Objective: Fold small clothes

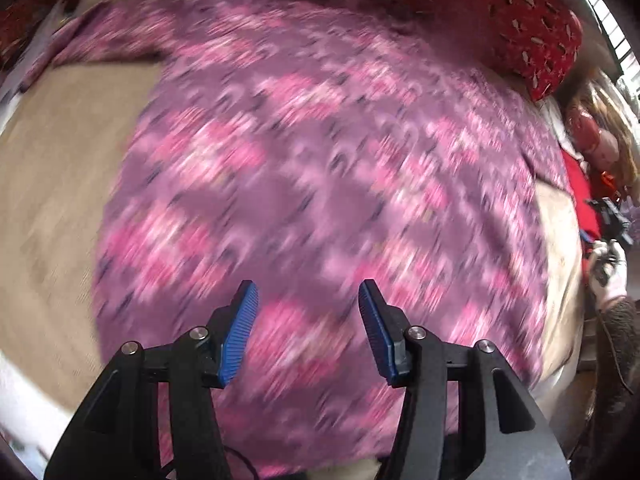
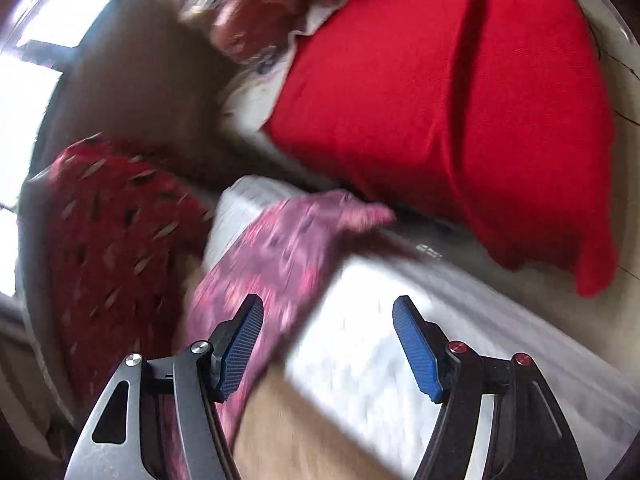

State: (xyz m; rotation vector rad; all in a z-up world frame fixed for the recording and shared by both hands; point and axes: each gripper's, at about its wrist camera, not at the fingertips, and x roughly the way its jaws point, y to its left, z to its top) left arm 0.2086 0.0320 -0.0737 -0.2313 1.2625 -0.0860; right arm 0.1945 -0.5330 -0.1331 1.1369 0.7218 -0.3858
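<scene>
A pink and purple patterned garment (image 1: 320,168) lies spread flat on a beige cloth (image 1: 56,184), blurred by motion. My left gripper (image 1: 308,300) hovers over its near part, open and empty. In the right wrist view one end of the same garment (image 2: 280,248) drapes over a white edge (image 2: 360,340). My right gripper (image 2: 328,320) is open and empty above that edge, with its left fingertip (image 2: 244,340) over the garment. The right gripper also shows small at the far right of the left wrist view (image 1: 608,216).
A dark red patterned pillow (image 1: 500,12) lies behind the garment; it also shows in the right wrist view (image 2: 116,240). A bright red cloth (image 2: 440,100) lies beyond the white edge. A bright window (image 2: 24,80) is at left.
</scene>
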